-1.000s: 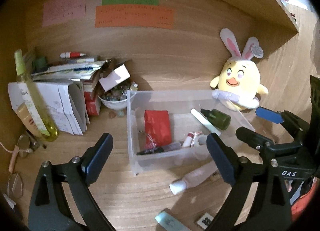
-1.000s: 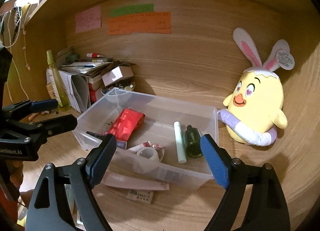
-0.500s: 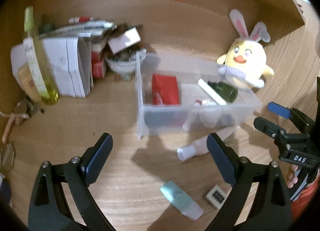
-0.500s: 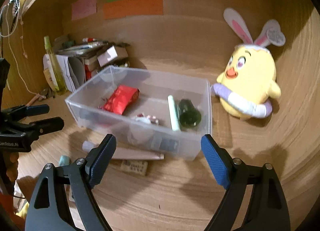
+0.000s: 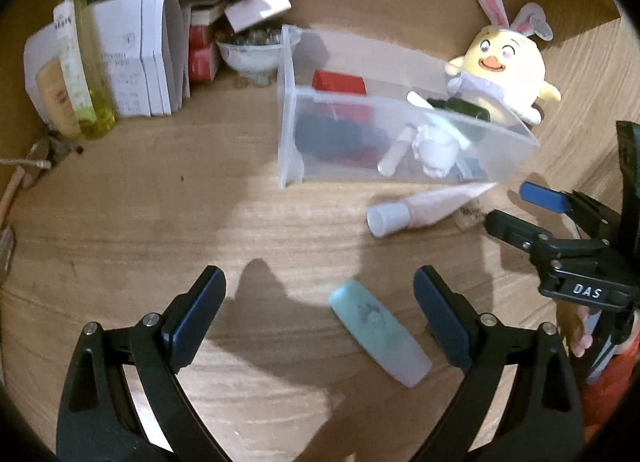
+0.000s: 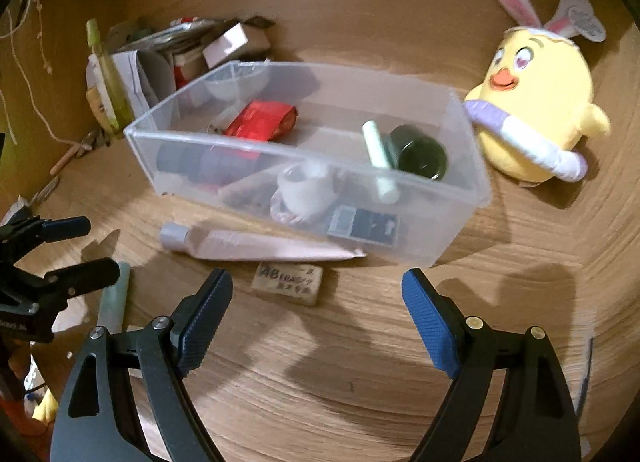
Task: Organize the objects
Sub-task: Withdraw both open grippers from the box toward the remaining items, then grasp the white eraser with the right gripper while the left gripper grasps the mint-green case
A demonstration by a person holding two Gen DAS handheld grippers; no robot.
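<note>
A clear plastic bin [image 6: 136, 133] [image 5: 288, 150] stands on the wooden desk and holds a red packet [image 6: 262, 122], a dark green bottle [image 6: 420, 152], a pale stick, a tape roll and other small items. In front of it lie a pink tube [image 6: 256, 244] [image 5: 424, 204], a small eraser [image 6: 288, 282] and a light blue case [image 5: 376, 334] [image 6: 114, 298]. My left gripper [image 5: 320, 294] is open above the desk, with the blue case lying between its fingers. Open too, my right gripper [image 6: 318, 294] hovers just short of the eraser with nothing in it.
A yellow chick plush [image 6: 536, 110] with rabbit ears sits right of the bin. At the back left stand booklets [image 5: 140, 62], a green spray bottle [image 5: 80, 62], a bowl of marbles [image 5: 252, 48] and small boxes. Glasses and a cord lie at the far left edge.
Both grippers have sunk and tilted downward toward the desk. The blue case and the eraser have come into closer view, and the wall notes have slid out of the top.
</note>
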